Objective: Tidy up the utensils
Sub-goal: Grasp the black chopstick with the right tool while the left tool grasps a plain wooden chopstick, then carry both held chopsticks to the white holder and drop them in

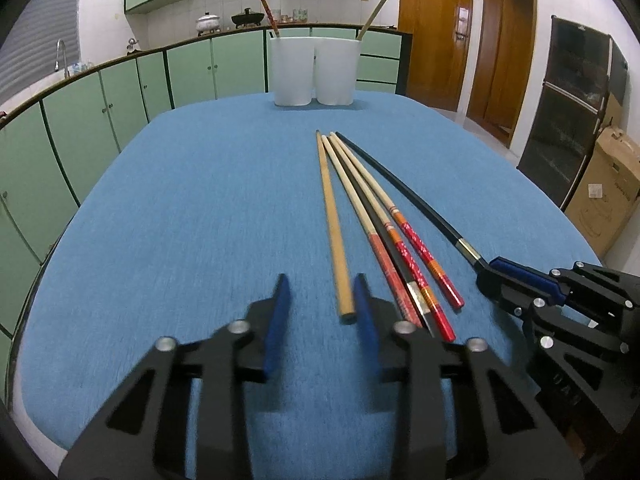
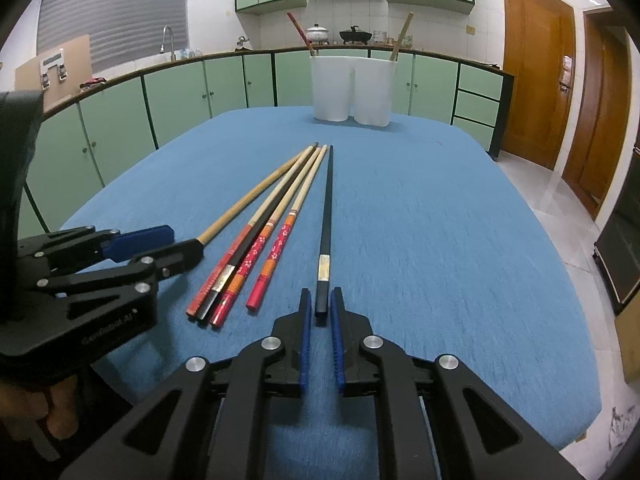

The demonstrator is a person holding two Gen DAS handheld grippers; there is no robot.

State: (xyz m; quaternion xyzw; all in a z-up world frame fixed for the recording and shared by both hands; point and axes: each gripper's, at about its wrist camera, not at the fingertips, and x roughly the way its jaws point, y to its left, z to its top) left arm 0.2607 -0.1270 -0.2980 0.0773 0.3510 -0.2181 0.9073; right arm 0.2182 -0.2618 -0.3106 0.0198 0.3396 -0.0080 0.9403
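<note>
R gripper: blue-padded fingers nearly together, clamped on the near end of the black chopstick. It lies alone on the blue tablecloth, tip pointing away twd the far containers, gold band just ahead of the pads. In the L wrist view the same gripper shows at the right edge, jaws closed over that stick's end.

L gripper: fingers apart, gap between them over bare cloth. The plain wooden chopstick has its butt end just inside the right-hand finger, beside the pad; can't tell if it touches, and the other pad is well clear of it, so no grip. From the R wrist view the finger's black tip sits at that stick's near end.

Btwn the two grippers: a fanned bundle of chopsticks, tips converging at the far end. Three w/ red patterned handles and one more black w/ a silver band, overlapping at the near ends.

Far edge of the table: two white containers side by side, touching. A red chopstick leans out of the left one, a wooden chopstick out of the right.

Beyond: green kitchen cabinets, wooden doors on the right.
</note>
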